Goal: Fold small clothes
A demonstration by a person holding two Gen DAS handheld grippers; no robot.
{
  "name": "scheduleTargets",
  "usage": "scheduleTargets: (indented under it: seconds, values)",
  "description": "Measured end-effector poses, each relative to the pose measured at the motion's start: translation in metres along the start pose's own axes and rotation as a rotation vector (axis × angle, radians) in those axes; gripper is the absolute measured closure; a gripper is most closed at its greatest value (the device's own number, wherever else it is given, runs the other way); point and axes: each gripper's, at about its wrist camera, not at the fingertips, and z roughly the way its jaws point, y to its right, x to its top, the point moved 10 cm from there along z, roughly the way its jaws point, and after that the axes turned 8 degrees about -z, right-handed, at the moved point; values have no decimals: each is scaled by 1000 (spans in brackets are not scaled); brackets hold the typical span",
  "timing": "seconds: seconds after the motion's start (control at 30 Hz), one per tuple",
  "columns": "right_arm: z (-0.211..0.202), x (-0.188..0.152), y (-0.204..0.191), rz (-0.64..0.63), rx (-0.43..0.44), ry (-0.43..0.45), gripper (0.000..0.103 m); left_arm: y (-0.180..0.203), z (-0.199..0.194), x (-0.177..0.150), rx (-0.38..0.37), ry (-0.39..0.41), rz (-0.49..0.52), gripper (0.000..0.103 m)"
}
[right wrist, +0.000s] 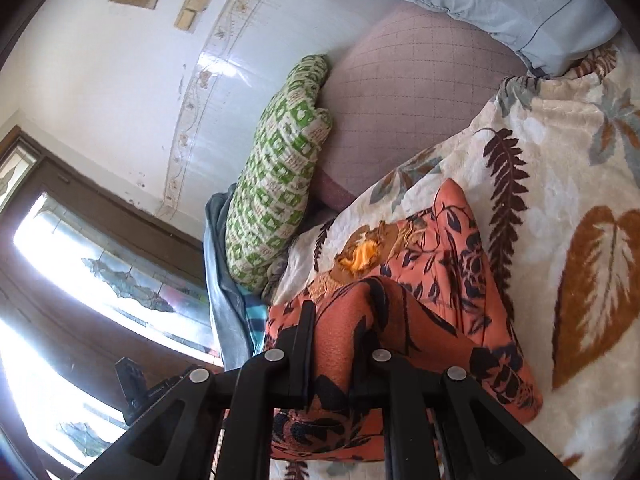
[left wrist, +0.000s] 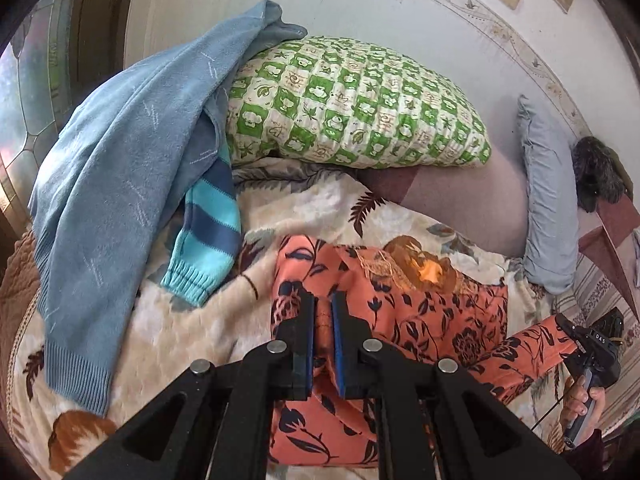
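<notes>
The orange floral top point(left wrist: 420, 312) lies on the leaf-print blanket point(left wrist: 224, 312), right of a blue sweater point(left wrist: 104, 184). The left gripper point(left wrist: 323, 344) pinches its near edge; the right gripper point(right wrist: 332, 344) clamps a raised fold.

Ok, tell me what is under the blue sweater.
The blue sweater drapes over a striped knit sleeve, the green checked pillow's left end and the leaf-print blanket. The rest of the striped garment is covered, so anything else beneath stays hidden.
</notes>
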Motion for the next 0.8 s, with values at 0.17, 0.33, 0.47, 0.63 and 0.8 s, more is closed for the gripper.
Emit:
scheduleTargets:
  seconds: [0.17, 0.33, 0.47, 0.63, 0.8]
  values:
    - [67, 54, 65, 190, -47, 19, 87, -2, 90, 46, 71, -29, -21, 95]
    - [125, 55, 127, 414, -66, -106, 86, -39, 148, 45, 156, -85, -134, 92]
    - [110, 58, 128, 437, 46, -87, 86, -57, 135, 41, 122, -49, -199, 65]
    - [76, 62, 112, 369, 88, -110, 75, -66, 78, 56, 117, 65, -276, 60]
    - [33, 77, 84, 285, 50, 11, 21, -28, 11, 1, 141, 106, -129, 40]
